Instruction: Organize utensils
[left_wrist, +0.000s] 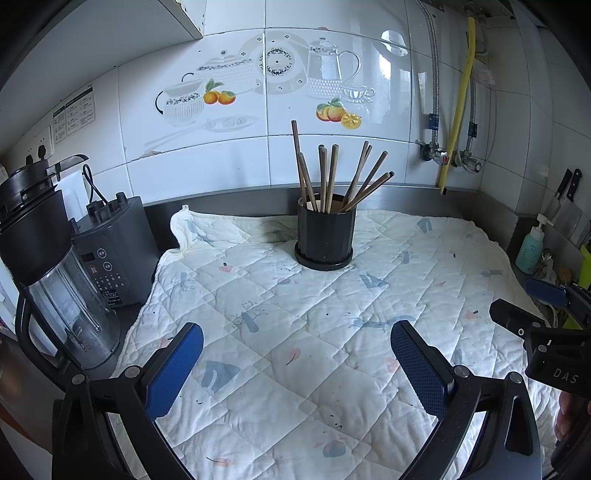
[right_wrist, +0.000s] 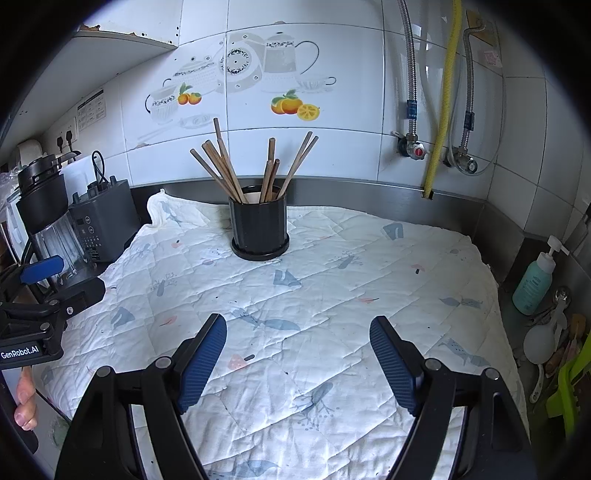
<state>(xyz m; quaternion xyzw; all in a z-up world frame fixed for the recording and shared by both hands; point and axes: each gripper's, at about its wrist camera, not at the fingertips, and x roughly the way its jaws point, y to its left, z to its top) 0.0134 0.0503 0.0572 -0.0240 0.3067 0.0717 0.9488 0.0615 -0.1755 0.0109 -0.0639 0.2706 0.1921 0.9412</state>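
Observation:
A black ribbed holder (left_wrist: 325, 232) stands upright at the back of a quilted white cloth (left_wrist: 295, 332), with several brown wooden chopsticks (left_wrist: 332, 177) leaning in it. It also shows in the right wrist view (right_wrist: 259, 229), chopsticks (right_wrist: 251, 166) fanned out. My left gripper (left_wrist: 295, 354) is open and empty, low over the cloth, well in front of the holder. My right gripper (right_wrist: 297, 354) is open and empty, also in front of the holder. Each gripper shows at the other view's edge: right gripper (left_wrist: 546, 306), left gripper (right_wrist: 48, 280).
A blender jar (left_wrist: 55, 280) and its grey base (left_wrist: 114, 251) stand left of the cloth. A soap pump bottle (right_wrist: 535, 280), spoons and a green rack (right_wrist: 569, 384) sit at the right. Knives (left_wrist: 565, 199) hang on the right wall. Pipes and valves (right_wrist: 417, 147) run down the tiled wall.

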